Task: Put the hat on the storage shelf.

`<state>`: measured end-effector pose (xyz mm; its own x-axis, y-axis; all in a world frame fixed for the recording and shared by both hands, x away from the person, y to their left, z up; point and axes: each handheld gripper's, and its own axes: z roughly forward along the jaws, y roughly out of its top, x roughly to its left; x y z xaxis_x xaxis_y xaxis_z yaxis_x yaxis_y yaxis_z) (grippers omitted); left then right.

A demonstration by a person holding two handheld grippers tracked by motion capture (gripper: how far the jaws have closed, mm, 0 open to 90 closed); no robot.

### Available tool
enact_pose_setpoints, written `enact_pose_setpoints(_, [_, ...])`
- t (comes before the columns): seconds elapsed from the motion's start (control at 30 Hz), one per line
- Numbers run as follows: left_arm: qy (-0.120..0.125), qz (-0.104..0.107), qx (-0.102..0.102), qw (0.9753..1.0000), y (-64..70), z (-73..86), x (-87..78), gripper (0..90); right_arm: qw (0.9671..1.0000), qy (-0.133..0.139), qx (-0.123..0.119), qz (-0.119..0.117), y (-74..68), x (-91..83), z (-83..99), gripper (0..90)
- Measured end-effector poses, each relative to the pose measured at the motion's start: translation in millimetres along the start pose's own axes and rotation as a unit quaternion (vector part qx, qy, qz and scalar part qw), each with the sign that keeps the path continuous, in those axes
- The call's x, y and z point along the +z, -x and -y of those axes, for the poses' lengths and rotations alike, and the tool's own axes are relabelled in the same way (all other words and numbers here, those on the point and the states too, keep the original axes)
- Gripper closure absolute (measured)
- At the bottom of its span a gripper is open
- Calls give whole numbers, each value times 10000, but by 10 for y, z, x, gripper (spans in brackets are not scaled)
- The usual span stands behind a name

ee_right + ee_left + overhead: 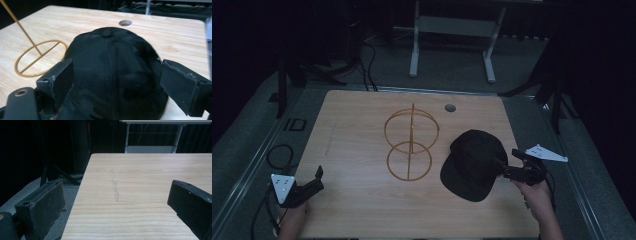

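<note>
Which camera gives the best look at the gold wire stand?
The high view: the whole stand shows, both rings and the post. The right gripper view catches its base ring and part of the post beside the cap.

A light wooden bench (362, 150) stands on grey floor (252, 135). Near its far edge there is a small round hole (450, 107). A faint long scratch (114, 186) marks the wood on the left part. Behind the bench stands a white metal frame (452, 35), and black cables (367, 65) lie on the floor.
</note>
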<state>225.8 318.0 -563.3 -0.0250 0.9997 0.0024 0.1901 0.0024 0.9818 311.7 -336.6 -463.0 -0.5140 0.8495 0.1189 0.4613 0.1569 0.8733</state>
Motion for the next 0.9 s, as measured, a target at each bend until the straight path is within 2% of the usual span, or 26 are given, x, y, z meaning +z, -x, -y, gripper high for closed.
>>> enact_pose_setpoints(0.03, [-5,2,-1,10000,-1,0,0,17,9999,27,15,-109,4,64,-44,124])
enact_pose_setpoints(0.07, [-5,2,-1,10000,-1,0,0,17,9999,27,15,-109,4,64,-44,124])
enact_pose_setpoints(0.1, [-13,-2,1,10000,-1,-1,2,17,9997,14,25,-251,23,133,-93,123])
enact_pose_setpoints(0.27, [-18,6,23,10000,2,-2,3,17,9990,-138,43,-421,52,321,-218,127])
enact_pose_setpoints(0.5, [-28,29,77,10000,9,-2,2,18,9987,-346,67,-373,42,585,-361,130])
enact_pose_setpoints(0.6, [-40,37,79,10000,8,-3,3,17,9984,-467,45,-330,36,670,-366,130])
enact_pose_setpoints(0.73, [-47,51,75,9999,8,-4,4,17,9973,-611,65,-409,33,731,-332,129])
enact_pose_setpoints(0.77, [-45,48,80,9999,10,-4,4,17,9965,-637,91,-527,45,740,-322,186])
enact_pose_setpoints(0.9, [-64,25,80,9999,14,-5,9,17,9927,-826,73,-878,64,748,-341,292])
